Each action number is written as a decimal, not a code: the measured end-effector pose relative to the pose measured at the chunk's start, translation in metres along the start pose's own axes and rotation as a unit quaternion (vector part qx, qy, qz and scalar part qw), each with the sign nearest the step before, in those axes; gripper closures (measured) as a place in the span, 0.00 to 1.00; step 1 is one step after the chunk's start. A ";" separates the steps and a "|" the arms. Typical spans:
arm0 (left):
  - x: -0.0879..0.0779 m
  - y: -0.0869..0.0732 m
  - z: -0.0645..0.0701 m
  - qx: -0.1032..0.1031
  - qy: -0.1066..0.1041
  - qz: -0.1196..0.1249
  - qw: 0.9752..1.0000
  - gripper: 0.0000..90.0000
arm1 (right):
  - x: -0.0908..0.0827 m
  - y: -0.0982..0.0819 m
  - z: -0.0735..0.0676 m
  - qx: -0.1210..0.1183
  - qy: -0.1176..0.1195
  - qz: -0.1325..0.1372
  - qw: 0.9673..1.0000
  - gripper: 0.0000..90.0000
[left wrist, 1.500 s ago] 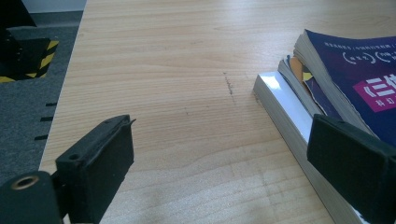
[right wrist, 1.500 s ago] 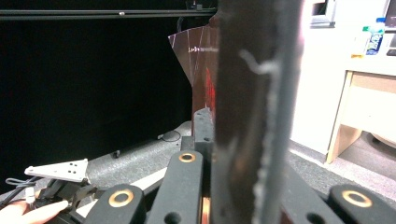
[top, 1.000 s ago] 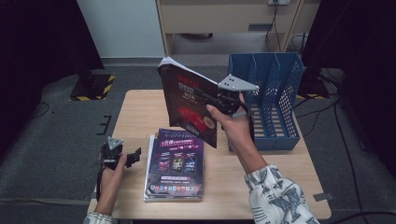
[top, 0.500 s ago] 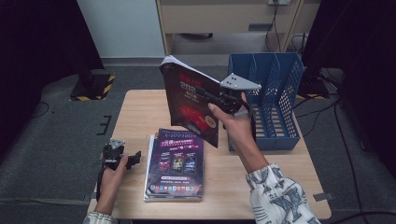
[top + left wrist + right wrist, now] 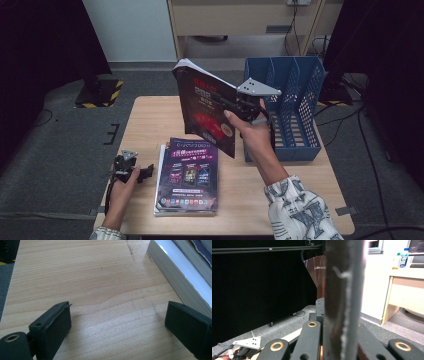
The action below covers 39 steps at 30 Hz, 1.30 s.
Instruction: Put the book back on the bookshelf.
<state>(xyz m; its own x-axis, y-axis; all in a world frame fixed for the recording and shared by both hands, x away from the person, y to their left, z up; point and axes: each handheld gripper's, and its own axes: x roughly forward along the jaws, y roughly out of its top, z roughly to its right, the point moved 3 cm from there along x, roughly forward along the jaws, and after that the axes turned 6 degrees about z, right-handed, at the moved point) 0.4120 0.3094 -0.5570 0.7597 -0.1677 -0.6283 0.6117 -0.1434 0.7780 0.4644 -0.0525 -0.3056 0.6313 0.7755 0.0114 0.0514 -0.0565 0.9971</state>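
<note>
My right gripper (image 5: 246,106) is shut on a dark red-and-black magazine (image 5: 205,112) and holds it upright above the table, just left of the blue file rack (image 5: 295,107). In the right gripper view the magazine (image 5: 343,290) stands edge-on, clamped between the jaws of the right gripper (image 5: 337,342). A stack of magazines (image 5: 189,175) with a purple cover on top lies flat near the table's front. My left gripper (image 5: 132,170) rests low beside the stack's left edge. In the left gripper view the left gripper (image 5: 117,327) is open over bare wood, the stack's edge (image 5: 175,275) to its right.
The wooden table (image 5: 150,120) has free room at its left and back left. The blue rack has several upright slots and stands at the right side. Beyond the table are a grey floor, a cabinet and dark curtains. The left gripper's grey plate (image 5: 247,342) appears low in the right gripper view.
The left gripper has crept slightly toward the stack. The right gripper and the upright magazine have stayed where they were.
</note>
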 end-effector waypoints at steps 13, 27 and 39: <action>0.001 0.000 0.001 0.002 -0.001 -0.001 1.000 0.05 | -0.010 0.008 0.003 0.001 -0.006 0.006 1.000 0.96; 0.001 0.000 0.002 0.003 -0.003 -0.001 1.000 0.04 | -0.025 0.014 0.009 0.008 -0.014 0.011 1.000 0.96; 0.001 0.000 0.002 0.003 -0.003 0.000 1.000 0.04 | -0.033 0.019 0.012 0.017 -0.018 0.016 1.000 0.96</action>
<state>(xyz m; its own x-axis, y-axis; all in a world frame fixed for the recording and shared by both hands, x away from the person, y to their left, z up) 0.4120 0.3076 -0.5577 0.7580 -0.1733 -0.6288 0.6107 -0.1501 0.7775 0.4535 -0.0871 -0.2884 0.6603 0.7500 0.0398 0.0571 -0.1030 0.9930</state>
